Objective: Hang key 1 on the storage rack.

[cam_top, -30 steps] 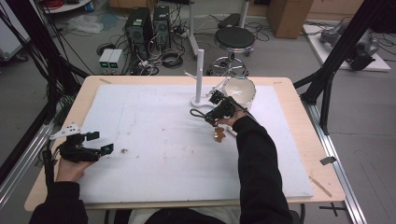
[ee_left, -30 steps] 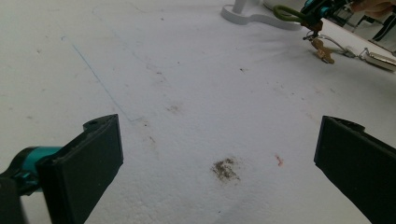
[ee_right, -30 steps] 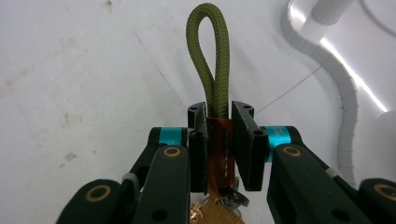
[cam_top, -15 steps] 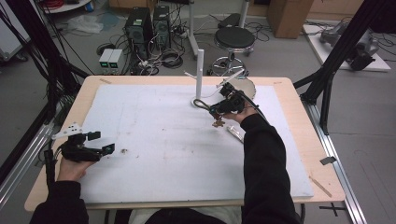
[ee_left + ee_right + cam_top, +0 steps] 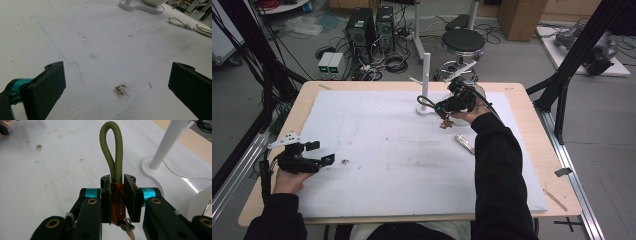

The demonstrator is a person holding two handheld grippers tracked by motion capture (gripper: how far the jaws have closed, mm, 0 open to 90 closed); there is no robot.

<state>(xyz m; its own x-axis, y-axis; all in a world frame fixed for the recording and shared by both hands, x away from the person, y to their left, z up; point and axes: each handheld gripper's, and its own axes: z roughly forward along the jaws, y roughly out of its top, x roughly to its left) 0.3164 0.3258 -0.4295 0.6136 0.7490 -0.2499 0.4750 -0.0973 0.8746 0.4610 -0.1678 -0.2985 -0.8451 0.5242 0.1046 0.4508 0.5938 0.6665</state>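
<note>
- My right gripper (image 5: 117,195) has its jaws clamped on a keychain (image 5: 115,167): they press the brown leather tab, and the olive cord loop stands up above them toward the top of the right gripper view.
- A bit of metal ring hangs under the tab at the bottom centre of that view.
- In the high view the right gripper (image 5: 451,104) sits at upper centre, just right of the white stand (image 5: 425,80), whose post rises from a flat base on the white board (image 5: 377,145).
- A metal clip (image 5: 464,143) lies on the board right of centre, below my right hand.
- My left gripper (image 5: 314,152) is at the lower left of the high view, its jaws wide apart and empty over a dark smudge (image 5: 121,90).
- No container is clear enough for me to name; the pale round thing behind the stand I cannot make out.
</note>
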